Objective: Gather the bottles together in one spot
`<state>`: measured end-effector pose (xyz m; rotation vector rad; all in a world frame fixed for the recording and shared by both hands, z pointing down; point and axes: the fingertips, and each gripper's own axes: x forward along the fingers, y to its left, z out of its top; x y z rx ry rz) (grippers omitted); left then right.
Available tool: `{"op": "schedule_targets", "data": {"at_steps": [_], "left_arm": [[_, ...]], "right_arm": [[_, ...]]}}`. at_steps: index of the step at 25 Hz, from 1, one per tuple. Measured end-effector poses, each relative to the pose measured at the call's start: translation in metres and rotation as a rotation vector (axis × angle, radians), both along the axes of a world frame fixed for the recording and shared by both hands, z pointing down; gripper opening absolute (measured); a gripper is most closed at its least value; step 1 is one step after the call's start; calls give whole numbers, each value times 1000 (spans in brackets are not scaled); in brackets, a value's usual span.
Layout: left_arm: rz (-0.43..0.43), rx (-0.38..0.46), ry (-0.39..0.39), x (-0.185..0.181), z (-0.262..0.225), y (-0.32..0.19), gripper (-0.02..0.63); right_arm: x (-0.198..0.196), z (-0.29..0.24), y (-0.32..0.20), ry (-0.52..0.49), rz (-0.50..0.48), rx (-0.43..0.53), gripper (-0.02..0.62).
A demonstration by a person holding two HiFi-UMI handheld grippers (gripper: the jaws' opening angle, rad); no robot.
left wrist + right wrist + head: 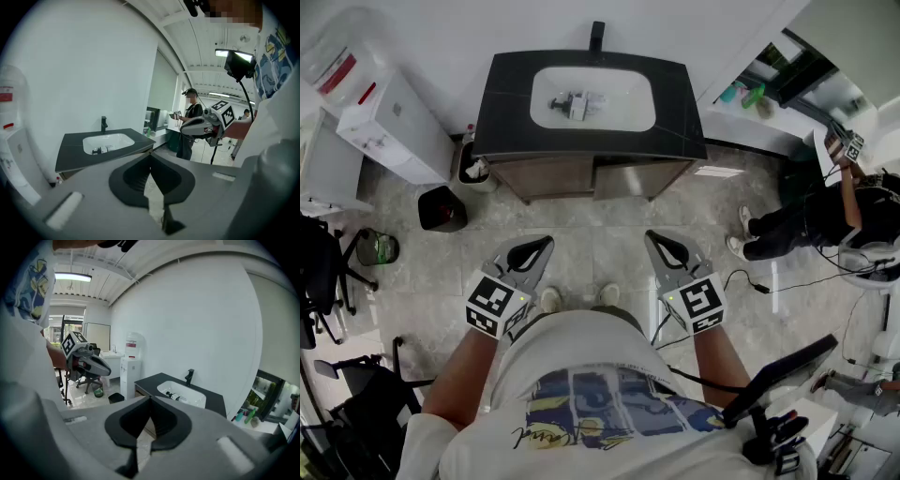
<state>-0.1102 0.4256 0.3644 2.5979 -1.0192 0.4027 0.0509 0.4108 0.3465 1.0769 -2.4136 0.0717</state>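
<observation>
Several small bottles [578, 103] lie in a cluster in the white basin [628, 112] of a black-topped vanity [511, 103], far ahead of both grippers. My left gripper [548, 241] and right gripper [649, 235] hang side by side over the tiled floor, pointing at the vanity. Both are shut with nothing between the jaws. In the left gripper view the bottles [101, 150] show in the basin beyond the closed tips [150, 155]. The right gripper view has the bottles [172, 395] past its closed tips [150, 400].
A black faucet [597, 36] stands behind the basin. A white water dispenser [389, 122] and a black bin [442, 208] sit left of the vanity. Another person [825, 220] stands at the right by a counter with green and teal bottles [742, 93]. Office chairs crowd the left edge.
</observation>
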Motion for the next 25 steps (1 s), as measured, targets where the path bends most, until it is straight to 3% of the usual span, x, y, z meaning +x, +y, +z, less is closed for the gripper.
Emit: {"op": "schedule_targets", "data": {"at_steps": [12,18,25], "left_arm": [[35,-14,-11,-59,17,9,3],[2,-21,21,-58,20,-18,3],[-44,-30,17,-28,24,-79,37]], "right_arm": [[-73,10,10,19,-4,-19,0],[-67,13,-15,36,-4,-39,2],[-43,19,-83,6,-36,-32,29]]}}
